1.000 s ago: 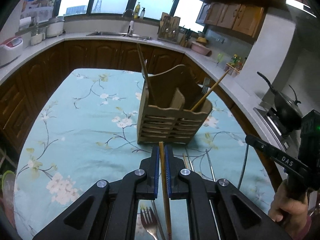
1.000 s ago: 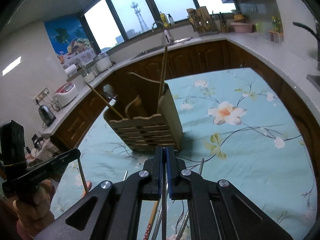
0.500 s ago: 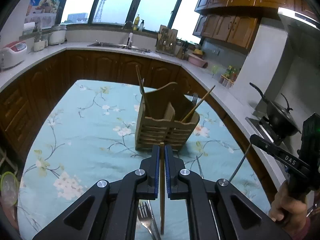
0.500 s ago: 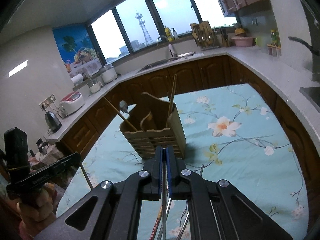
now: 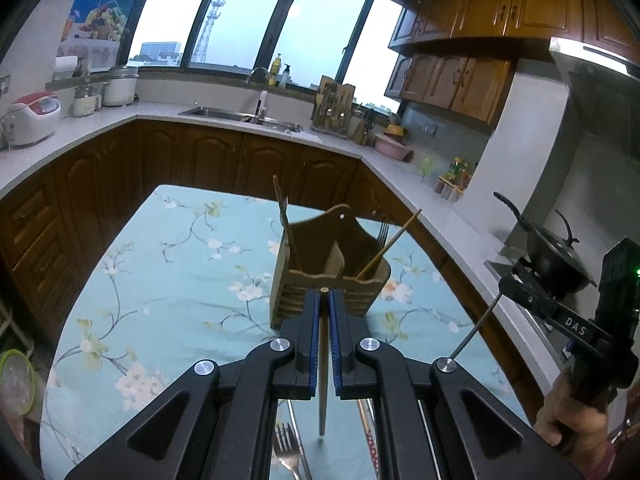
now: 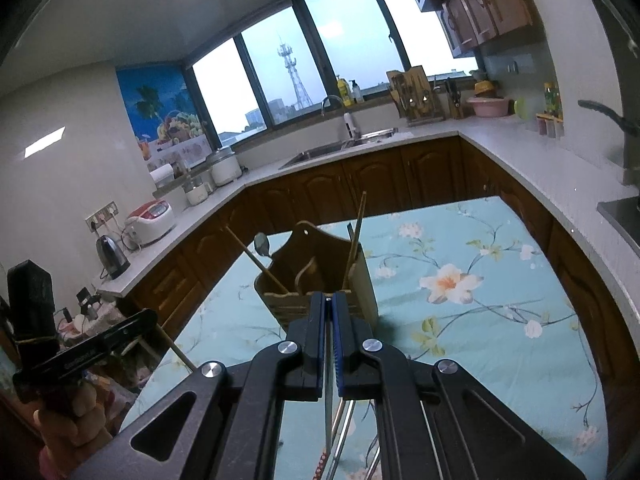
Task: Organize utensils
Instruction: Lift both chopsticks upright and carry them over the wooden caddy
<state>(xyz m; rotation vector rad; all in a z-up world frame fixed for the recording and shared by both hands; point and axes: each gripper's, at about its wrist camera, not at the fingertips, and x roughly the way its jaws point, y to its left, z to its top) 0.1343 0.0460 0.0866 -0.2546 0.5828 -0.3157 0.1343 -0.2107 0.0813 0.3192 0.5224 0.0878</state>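
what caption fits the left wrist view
Left gripper shut on a chopstick, raised before the wooden holder on the floral table.

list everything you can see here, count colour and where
wooden caddy: 1, brown, on the table, holding chopsticks and a fork
table: 1, teal floral cloth, centre
wooden chopstick: 1, tan, in left gripper
metal chopstick: 1, silver, in right gripper
loose fork: 1, silver, on the table below left gripper
wok: 1, black, stove on right
rice cooker: 1, white and red, counter
left gripper: 1, black, blue pads
right gripper: 1, black, blue pads
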